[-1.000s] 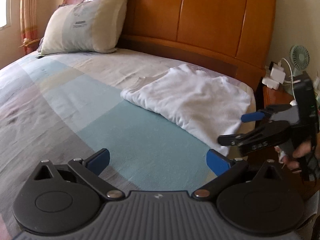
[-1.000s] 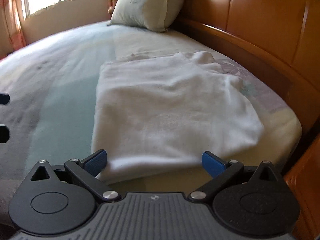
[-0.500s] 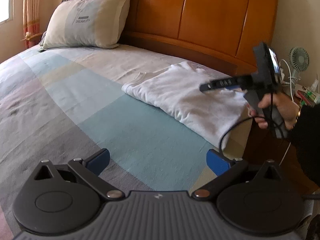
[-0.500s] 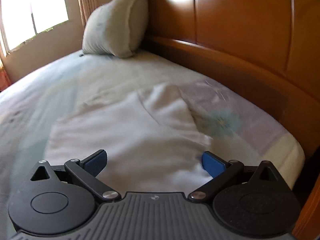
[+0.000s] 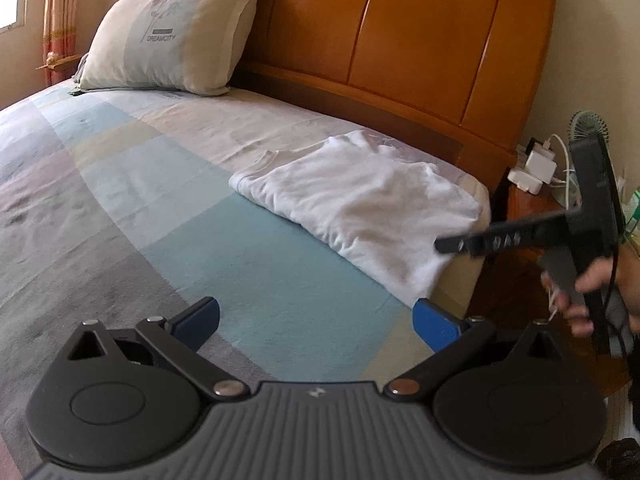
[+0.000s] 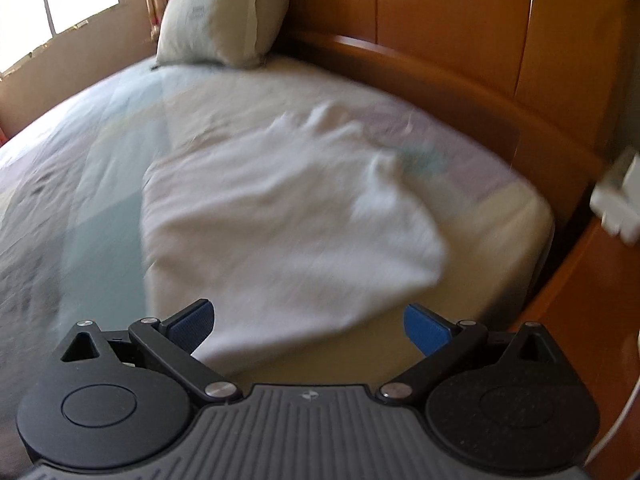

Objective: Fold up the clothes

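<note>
A: Since half a second ago the right gripper (image 5: 452, 245) has dropped and pulled back. It was up over the white garment (image 5: 360, 204); now it sits low at the garment's near right corner, off the side edge of the bed (image 5: 120, 208). The right wrist view is smeared, so it's mid-move.

B: Fingers?

A: Right fingers (image 6: 426, 330) are spread wide with nothing between them. In the left view the right gripper is side-on, so that view doesn't settle it, but its own camera does. The left gripper (image 5: 316, 320) is also spread and empty, hanging over the teal patch of the bed near the front edge, well apart from the cloth.

B: Where's the garment?

A: At the bed's far right corner, near the headboard (image 5: 420, 40), and already doubled into a rough rectangle. One corner reaches the side edge by the nightstand (image 5: 532, 208). The pillow (image 5: 172, 36) is at the far left, well clear.

B: Why the low right approach?

A: My guess is it's lining up on the overhanging corner, the easiest bit to pinch from the side. The left gripper stays back, probably to take the left edge for the next fold.

B: Risk?

A: Soft knit, layered. A pinch may catch only the top layer.
</note>
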Demonstrator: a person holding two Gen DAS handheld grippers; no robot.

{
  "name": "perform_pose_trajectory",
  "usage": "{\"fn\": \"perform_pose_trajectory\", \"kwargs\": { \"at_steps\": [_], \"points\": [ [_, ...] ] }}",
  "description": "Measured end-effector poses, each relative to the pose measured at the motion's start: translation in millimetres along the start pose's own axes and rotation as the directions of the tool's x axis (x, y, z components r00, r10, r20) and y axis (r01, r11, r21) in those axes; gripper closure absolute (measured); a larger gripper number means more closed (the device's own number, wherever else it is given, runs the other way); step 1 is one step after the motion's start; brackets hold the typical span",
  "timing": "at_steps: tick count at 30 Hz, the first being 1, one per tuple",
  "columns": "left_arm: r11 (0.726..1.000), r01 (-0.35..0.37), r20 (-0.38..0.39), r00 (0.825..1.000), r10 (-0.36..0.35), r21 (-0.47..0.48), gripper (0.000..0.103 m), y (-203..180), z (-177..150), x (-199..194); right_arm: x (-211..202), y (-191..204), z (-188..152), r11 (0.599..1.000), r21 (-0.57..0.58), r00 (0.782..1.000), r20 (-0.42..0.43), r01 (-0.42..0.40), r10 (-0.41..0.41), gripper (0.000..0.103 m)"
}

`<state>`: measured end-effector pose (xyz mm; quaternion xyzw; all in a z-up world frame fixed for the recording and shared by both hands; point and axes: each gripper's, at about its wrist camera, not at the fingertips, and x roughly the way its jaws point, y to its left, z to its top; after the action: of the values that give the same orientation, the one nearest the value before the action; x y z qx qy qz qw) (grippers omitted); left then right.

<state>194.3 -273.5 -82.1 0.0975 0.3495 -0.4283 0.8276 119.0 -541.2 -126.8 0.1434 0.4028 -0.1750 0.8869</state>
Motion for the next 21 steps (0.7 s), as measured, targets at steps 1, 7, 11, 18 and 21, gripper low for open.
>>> {"fn": "perform_pose_trajectory", "kwargs": {
  "at_steps": [1,7,11,18,21],
  "points": [
    [1.0,0.001,0.0,1.0,-0.001,-0.003,0.001,-1.4,0.8,-1.8,-1.4,6.4,-3.6,1.0,0.002,1.0,-0.02,0.001,-0.001,0.0],
    [1.0,0.006,0.011,1.0,-0.006,-0.011,0.001,-10.4,6.7,-11.3,-22.3,32.2,-22.4,0.999,-0.01,0.996,-0.088,0.031,-0.031,0.0],
    [0.999,0.028,0.024,0.999,-0.027,-0.018,0.001,-17.1,9.8,-19.9,-42.3,39.7,-29.9,0.999,-0.011,0.995,-0.085,0.046,-0.047,0.0],
    [0.999,0.026,0.024,0.999,-0.025,-0.034,0.001,-27.8,8.2,-31.6,-75.5,48.8,-45.7,0.998,-0.042,0.996,-0.074,0.045,-0.048,0.0],
    [0.998,0.03,0.03,0.999,-0.029,-0.046,0.001,-32.8,4.6,-37.9,-87.9,52.5,-52.9,0.998,-0.052,0.997,-0.069,0.039,-0.042,0.0]
  ]
}}
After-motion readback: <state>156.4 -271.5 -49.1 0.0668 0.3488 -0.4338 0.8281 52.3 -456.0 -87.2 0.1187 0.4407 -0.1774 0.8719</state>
